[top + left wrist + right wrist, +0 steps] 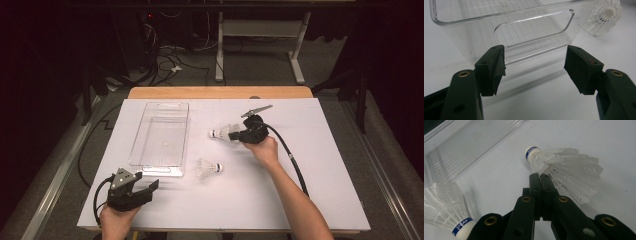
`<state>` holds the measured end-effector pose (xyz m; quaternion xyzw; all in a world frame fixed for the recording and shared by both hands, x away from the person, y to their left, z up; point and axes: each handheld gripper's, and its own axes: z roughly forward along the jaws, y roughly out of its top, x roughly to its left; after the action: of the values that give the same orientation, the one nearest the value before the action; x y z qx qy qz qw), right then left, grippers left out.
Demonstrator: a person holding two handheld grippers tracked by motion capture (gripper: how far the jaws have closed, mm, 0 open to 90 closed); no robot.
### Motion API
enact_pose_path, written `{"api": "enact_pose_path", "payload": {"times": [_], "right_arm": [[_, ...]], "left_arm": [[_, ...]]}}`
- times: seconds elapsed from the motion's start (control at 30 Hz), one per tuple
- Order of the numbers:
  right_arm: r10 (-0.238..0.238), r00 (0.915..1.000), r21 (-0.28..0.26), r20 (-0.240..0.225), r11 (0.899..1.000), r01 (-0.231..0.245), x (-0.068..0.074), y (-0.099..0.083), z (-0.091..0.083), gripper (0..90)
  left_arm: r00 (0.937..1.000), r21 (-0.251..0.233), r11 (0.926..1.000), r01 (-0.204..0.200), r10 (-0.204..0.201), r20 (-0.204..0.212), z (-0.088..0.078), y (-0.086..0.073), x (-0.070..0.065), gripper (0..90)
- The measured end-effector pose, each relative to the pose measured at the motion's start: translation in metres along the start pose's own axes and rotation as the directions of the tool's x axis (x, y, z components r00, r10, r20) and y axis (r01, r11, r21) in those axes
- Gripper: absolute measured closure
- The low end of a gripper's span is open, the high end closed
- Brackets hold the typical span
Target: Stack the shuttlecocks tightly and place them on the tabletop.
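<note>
Now right gripper (540, 176) jaws pinch shuttlecock (564, 167) feathers.

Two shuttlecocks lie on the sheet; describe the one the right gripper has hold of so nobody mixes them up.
Start at the clear plastic bin on the white sheet. To its right lie two shuttlecocks; the held shuttlecock is the farther one, level with the bin's middle. The right gripper pinches its feathers, while the loose shuttlecock lies untouched near the bin's front corner.

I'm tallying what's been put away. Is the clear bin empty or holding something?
Empty. The clear bin shows only its bare ribbed floor; both shuttlecocks lie outside it on the table, one by its corner, the other at the right tongs.
</note>
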<state>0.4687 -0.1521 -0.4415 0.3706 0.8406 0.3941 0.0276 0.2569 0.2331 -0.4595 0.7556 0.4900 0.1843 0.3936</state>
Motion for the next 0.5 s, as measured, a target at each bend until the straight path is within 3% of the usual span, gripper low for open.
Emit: {"api": "enact_pose_path", "payload": {"times": [0.27, 0.5], "right_arm": [[-0.003, 0.9979, 0.019, 0.064, 1.000, 0.002, -0.0019, -0.0002, -0.0003, 86.9], [0.015, 0.9969, 0.029, 0.077, 0.999, -0.017, -0.0038, -0.0015, 0.0041, 87.8]], "left_arm": [[1.0000, -0.006, 1.0000, 0.001, -0.001, 0.003, -0.0003, -0.0001, -0.0005, 33.6], [1.0000, -0.003, 1.0000, -0.006, 0.006, 0.000, -0.0005, -0.0002, -0.0009, 33.6]]}}
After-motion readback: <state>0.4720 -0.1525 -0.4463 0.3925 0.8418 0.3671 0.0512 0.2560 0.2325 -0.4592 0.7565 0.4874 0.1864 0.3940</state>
